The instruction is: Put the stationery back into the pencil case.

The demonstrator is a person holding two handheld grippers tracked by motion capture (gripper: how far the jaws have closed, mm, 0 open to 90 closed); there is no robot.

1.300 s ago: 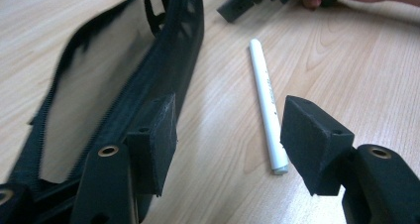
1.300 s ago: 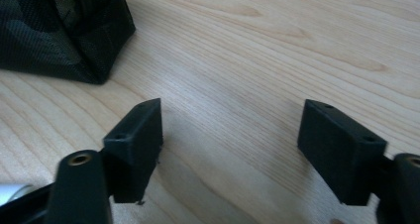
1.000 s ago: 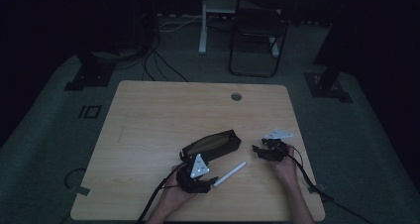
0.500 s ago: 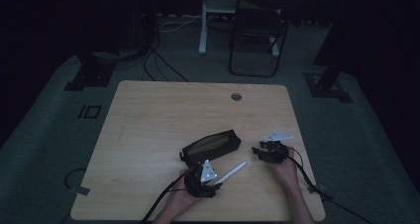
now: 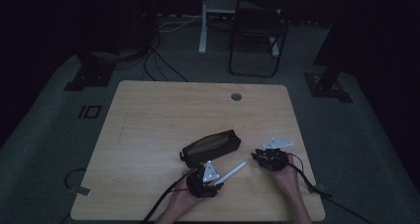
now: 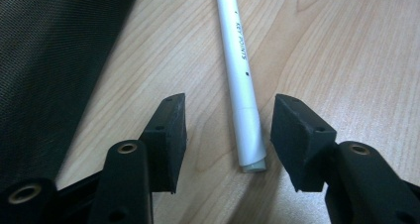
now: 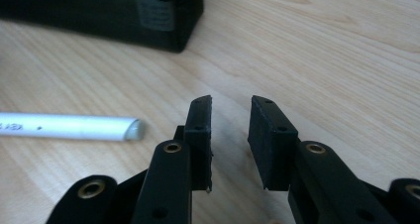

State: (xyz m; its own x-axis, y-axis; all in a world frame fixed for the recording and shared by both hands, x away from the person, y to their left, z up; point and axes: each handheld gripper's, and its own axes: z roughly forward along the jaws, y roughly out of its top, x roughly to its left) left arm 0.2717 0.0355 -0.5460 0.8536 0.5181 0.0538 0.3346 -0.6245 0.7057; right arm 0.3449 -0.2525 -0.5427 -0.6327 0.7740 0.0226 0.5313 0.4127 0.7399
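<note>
A white pen [image 5: 233,173] lies on the wooden table [image 5: 148,120], just in front of a black fabric pencil case [image 5: 210,147]. My left gripper [image 5: 210,182] is at the pen's near end, open. In the left gripper view the pen [image 6: 242,85] runs up between the two jaws of the left gripper [image 6: 228,120], its end level with the pads, touching neither; the case [image 6: 49,60] is at the left. My right gripper [image 5: 260,157] rests to the right, open by a narrow gap. The right gripper [image 7: 230,115] holds nothing; the pen's tip [image 7: 69,126] lies left of it, the case [image 7: 99,11] beyond.
A round cable hole [image 5: 236,96] sits near the table's far edge. Cables trail from both grippers over the front edge. A dark chair [image 5: 257,30] and stand feet are on the floor beyond the table. The table's left and far parts are bare wood.
My left gripper has moved right and toward the front edge, coming around the pen's near end. The right gripper has hardly moved.
</note>
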